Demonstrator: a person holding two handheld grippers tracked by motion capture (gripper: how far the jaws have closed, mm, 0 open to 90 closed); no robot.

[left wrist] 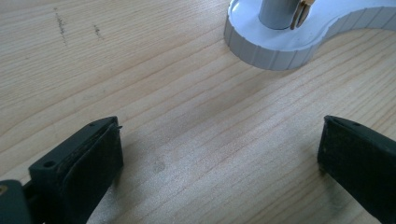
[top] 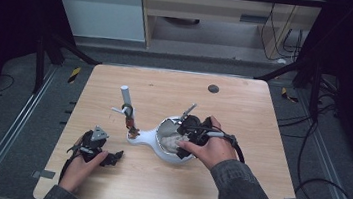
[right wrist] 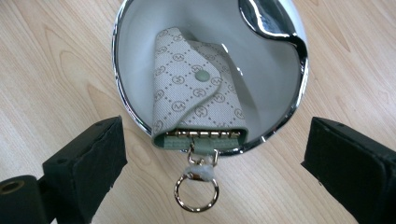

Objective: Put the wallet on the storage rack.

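Key case, cream fabric with a small repeated print and a green snap, lies inside the round white bowl of a stand on the wooden tabletop. Its green lower edge leans on the bowl's chrome rim, and its gold ring hangs over that rim onto the wood. The right claw has its jaws spread wide on either side of the case's lower end, pads clear of it, pinching nothing. In the high view the right claw sits over the bowl, whose white base narrows leftward to a foot carrying an upright white post. The left claw rests low near the front left of the tabletop, apart from the stand; its jaws stand wide open over bare wood, with the stand's ribbed white foot ahead of them
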